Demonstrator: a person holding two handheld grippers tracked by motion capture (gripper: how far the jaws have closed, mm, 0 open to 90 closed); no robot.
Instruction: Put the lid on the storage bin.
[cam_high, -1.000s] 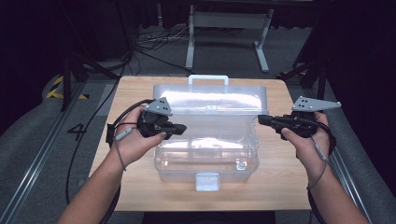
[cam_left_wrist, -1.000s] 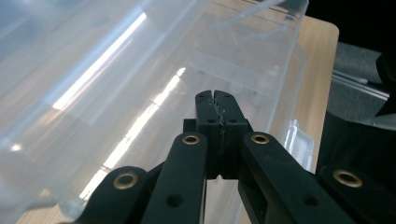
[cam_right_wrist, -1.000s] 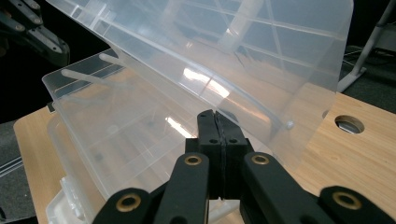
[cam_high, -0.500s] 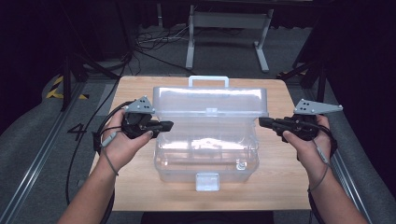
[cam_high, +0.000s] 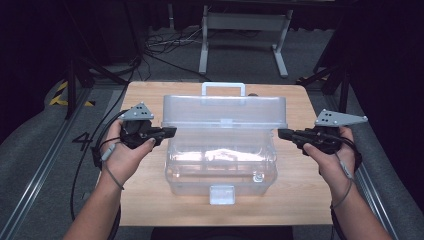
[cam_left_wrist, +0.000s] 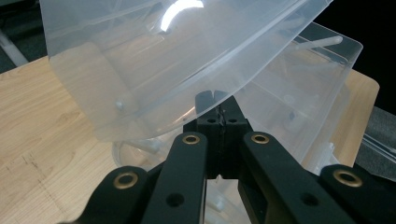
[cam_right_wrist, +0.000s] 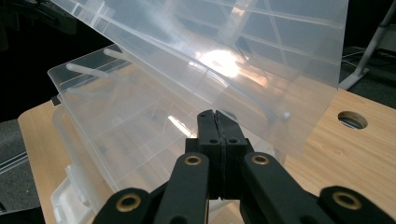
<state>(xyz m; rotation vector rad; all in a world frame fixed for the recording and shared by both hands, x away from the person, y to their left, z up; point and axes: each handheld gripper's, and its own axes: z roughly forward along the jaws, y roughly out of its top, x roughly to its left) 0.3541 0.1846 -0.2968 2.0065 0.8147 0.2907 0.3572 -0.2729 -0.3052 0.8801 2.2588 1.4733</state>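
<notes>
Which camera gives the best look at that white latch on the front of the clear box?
The high view: the latch faces that camera on the front wall of the clear box, unblocked. The left and right gripper views look at the raised lid and the box's ends, so they tell nothing clear about the latch.

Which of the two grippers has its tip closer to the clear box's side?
The left gripper: its tip meets the edge of the clear box, while the right gripper sits slightly off the opposite side.

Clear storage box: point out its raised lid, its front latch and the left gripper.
lid (cam_high: 225, 111), high view, on its clear front panel.
latch (cam_high: 222, 194), high view, on the tab at the box's front wall.
left gripper (cam_high: 170, 132), high view, at its shut jaw tips.
</notes>
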